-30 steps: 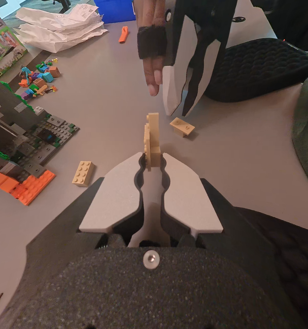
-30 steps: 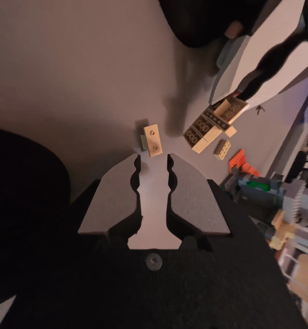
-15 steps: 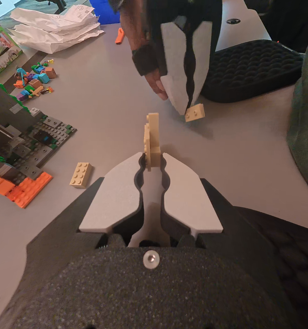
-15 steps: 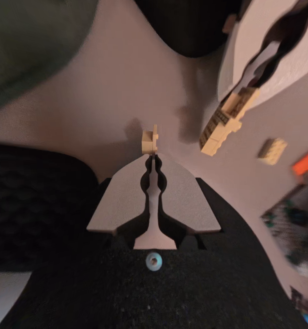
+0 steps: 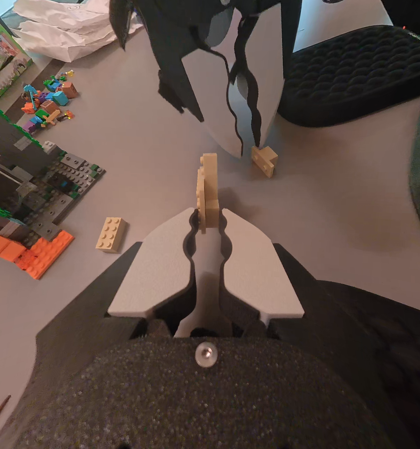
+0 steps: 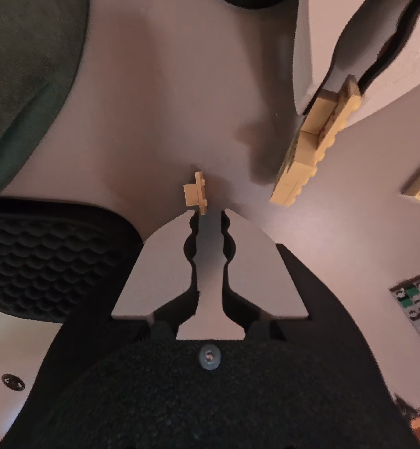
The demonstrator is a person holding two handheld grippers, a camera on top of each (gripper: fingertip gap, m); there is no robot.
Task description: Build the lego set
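1. Presently clamping a tan lego assembly (image 5: 208, 184) with the left hand-held gripper (image 5: 208, 213), jaws pressing close on its lower end. Holding the assembly on edge, poking forward past the fingertips, above the grey counter (image 5: 325, 218).
2. Showing in the right wrist view as a strip of tan plates and bricks, studs lining one side, gripped at one end.
3. Holding the right hand-held gripper (image 6: 208, 211) slightly parted, with a narrow gap between the fingers and nothing gripped inside it.
4. Resting just ahead of that gripper's tips, a small tan bracket piece (image 6: 195, 194), its plate edge right at one fingertip; touching or barely apart, cannot tell. Sitting on the counter in the left wrist view, tilted, directly under the downward-pointing fingers.
5. Lying flat, studs up, a loose tan two-by-four brick (image 5: 110, 235), just beside the left hand-held gripper and apart from the assembly.
6. Standing at the left edge, a partly built grey, green and orange lego model (image 5: 41, 194), with a heap of small colourful pieces (image 5: 48, 102) and crumpled white paper bags (image 5: 65, 31) beyond it.
7. Lying at the far right, a black textured cushion (image 5: 362, 73).
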